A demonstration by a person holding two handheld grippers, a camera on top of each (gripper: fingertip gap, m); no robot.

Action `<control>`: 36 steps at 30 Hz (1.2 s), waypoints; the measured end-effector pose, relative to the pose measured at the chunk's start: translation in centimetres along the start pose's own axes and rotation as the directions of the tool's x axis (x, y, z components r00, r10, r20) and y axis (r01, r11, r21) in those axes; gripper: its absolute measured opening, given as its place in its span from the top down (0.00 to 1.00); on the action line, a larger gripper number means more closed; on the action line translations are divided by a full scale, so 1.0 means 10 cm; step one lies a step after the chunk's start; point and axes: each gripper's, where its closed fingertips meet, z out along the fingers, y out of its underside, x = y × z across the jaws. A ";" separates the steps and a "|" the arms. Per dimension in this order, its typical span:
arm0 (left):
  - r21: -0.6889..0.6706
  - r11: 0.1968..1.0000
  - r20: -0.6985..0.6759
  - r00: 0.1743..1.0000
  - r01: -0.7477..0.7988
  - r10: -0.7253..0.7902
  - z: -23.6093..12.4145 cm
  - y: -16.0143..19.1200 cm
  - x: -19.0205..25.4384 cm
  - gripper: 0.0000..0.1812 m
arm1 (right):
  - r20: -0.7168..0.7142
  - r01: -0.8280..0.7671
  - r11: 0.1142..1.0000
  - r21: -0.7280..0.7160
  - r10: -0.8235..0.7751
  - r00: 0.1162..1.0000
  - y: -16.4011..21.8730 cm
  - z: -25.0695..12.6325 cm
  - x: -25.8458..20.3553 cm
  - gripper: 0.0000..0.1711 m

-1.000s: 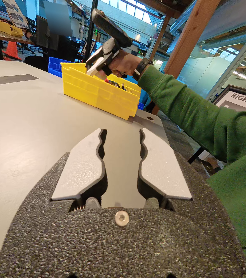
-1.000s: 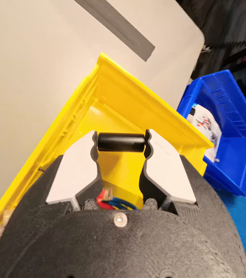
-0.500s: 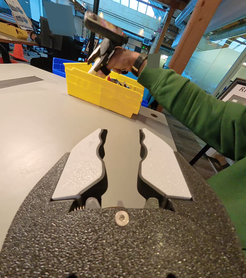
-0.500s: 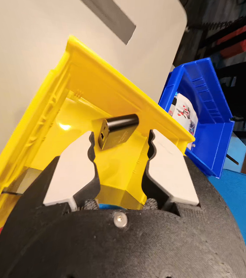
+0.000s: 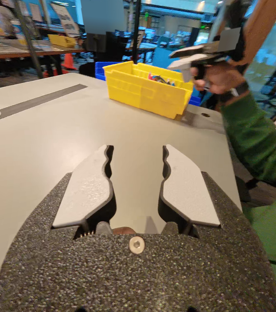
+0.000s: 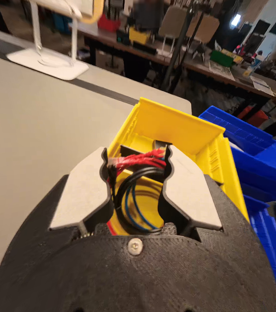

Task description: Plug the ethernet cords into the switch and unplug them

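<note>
My left gripper (image 5: 137, 146) is open and empty, low over the bare grey table (image 5: 49, 152). A yellow bin (image 5: 144, 94) stands at the table's far right corner with cord ends (image 5: 159, 78) showing inside. My right gripper (image 5: 169, 61), held in a hand with a green sleeve, hovers above the bin's right end. In the right wrist view the right gripper (image 6: 136, 148) is open and empty over the bin (image 6: 181, 116). Below it lie red cords (image 6: 139, 157), black cords (image 6: 134, 177) and blue cords (image 6: 130, 207). The black switch (image 6: 161, 143) lies at the bin's far end, partly hidden.
A blue bin (image 6: 260, 168) sits just beyond the yellow one, off the table edge. A white stand base (image 6: 49, 62) rests at the table's far side. A grey tape strip (image 5: 37, 101) crosses the table. Workbenches and chairs stand beyond. The grippers' ends are close to 35 cm from one another.
My right gripper held the black switch a second ago, opened and let it fall into the yellow bin, then drew back and tilted up. The left gripper turned a little to the left.
</note>
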 end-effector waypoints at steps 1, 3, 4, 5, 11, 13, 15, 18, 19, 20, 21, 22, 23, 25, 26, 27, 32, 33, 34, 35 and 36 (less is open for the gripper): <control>-0.005 1.000 0.042 0.999 0.010 -0.010 -0.10 0.04 -0.02 0.66 | 0.007 -0.024 0.999 0.041 0.024 1.000 0.06 -0.16 -0.08 0.62; 0.023 0.999 0.109 0.993 0.042 -0.045 -0.36 0.11 -0.02 0.66 | 0.014 -0.055 0.994 0.090 0.054 0.998 0.23 -0.45 -0.21 0.63; 0.041 0.998 0.128 0.990 0.051 -0.056 -0.50 0.16 0.00 0.66 | 0.017 -0.068 0.993 0.094 0.067 0.998 0.33 -0.56 -0.26 0.63; 0.051 0.997 0.150 0.986 0.060 -0.067 -0.66 0.21 0.02 0.66 | 0.020 -0.075 0.993 0.087 0.073 0.997 0.44 -0.62 -0.30 0.63; 0.110 0.994 0.549 0.835 -0.025 -0.039 -2.05 0.23 -0.31 0.61 | -0.019 -0.049 0.998 -0.041 0.048 0.999 0.87 -0.45 -0.36 0.54; 0.122 0.988 0.716 0.697 -0.097 -0.020 -2.68 0.12 -0.49 0.61 | -0.038 -0.063 0.998 -0.007 0.063 0.997 0.79 -0.39 -0.36 0.50; 0.110 0.984 0.853 0.521 -0.137 -0.023 -3.28 0.07 -0.70 0.60 | -0.067 -0.046 0.999 -0.007 0.046 0.997 0.74 -0.34 -0.37 0.46; 0.098 0.989 0.919 0.391 -0.107 -0.049 -3.78 0.18 -0.91 0.57 | -0.108 -0.011 1.000 -0.014 0.010 0.994 0.65 -0.31 -0.39 0.45; 0.092 0.993 0.920 0.387 -0.077 -0.055 -3.84 0.26 -0.98 0.56 | -0.108 -0.007 1.000 -0.013 0.005 0.994 0.62 -0.31 -0.41 0.45; 0.080 0.996 0.918 0.393 -0.047 -0.055 -3.85 0.35 -1.05 0.56 | -0.099 -0.011 1.000 -0.008 0.010 0.995 0.60 -0.30 -0.44 0.45; 0.062 0.998 0.917 0.395 -0.010 -0.053 -3.85 0.46 -1.13 0.55 | -0.082 -0.018 1.000 -0.004 0.017 0.996 0.57 -0.29 -0.49 0.45; 0.033 0.999 0.919 0.393 0.029 -0.042 -3.85 0.57 -1.21 0.55 | -0.066 -0.021 1.000 -0.008 0.020 0.998 0.56 -0.27 -0.54 0.45; 0.002 0.998 0.921 0.388 0.062 -0.026 -3.85 0.68 -1.28 0.55 | -0.061 -0.018 1.000 -0.022 0.016 0.998 0.57 -0.25 -0.57 0.45; -0.057 0.993 0.932 0.361 0.104 0.015 -3.88 0.83 -1.41 0.57 | -0.079 0.006 0.998 -0.063 -0.011 0.997 0.61 -0.19 -0.60 0.47; -0.086 0.992 0.940 0.339 0.096 0.049 -3.90 0.84 -1.45 0.60 | -0.092 0.013 0.996 -0.088 -0.021 0.996 0.64 -0.15 -0.60 0.50; -0.113 0.990 0.943 0.322 0.088 0.079 -3.92 0.84 -1.47 0.64 | -0.102 0.013 0.994 -0.112 -0.025 0.994 0.68 -0.12 -0.60 0.54; -0.226 0.972 0.927 0.324 0.072 0.191 -3.83 0.88 -1.51 0.86 | -0.104 0.009 0.994 -0.111 -0.020 0.994 0.76 0.01 -0.69 0.76; -0.254 0.966 0.922 0.315 0.054 0.225 -3.82 0.88 -1.51 0.95 | -0.109 0.035 0.994 -0.103 -0.046 0.993 0.76 0.02 -0.70 0.79; -0.276 0.961 0.920 0.296 0.032 0.255 -3.83 0.86 -1.51 0.96 | -0.105 0.067 0.992 -0.103 -0.078 0.991 0.75 0.01 -0.73 0.83; -0.294 0.956 0.914 0.297 0.019 0.275 -3.81 0.86 -1.50 0.97 | -0.107 0.089 0.991 -0.102 -0.100 0.989 0.74 0.00 -0.75 0.93; -0.300 0.954 0.909 0.303 0.002 0.285 -3.78 0.86 -1.47 0.97 | -0.137 0.097 0.990 -0.105 -0.111 0.984 0.74 -0.01 -0.73 0.94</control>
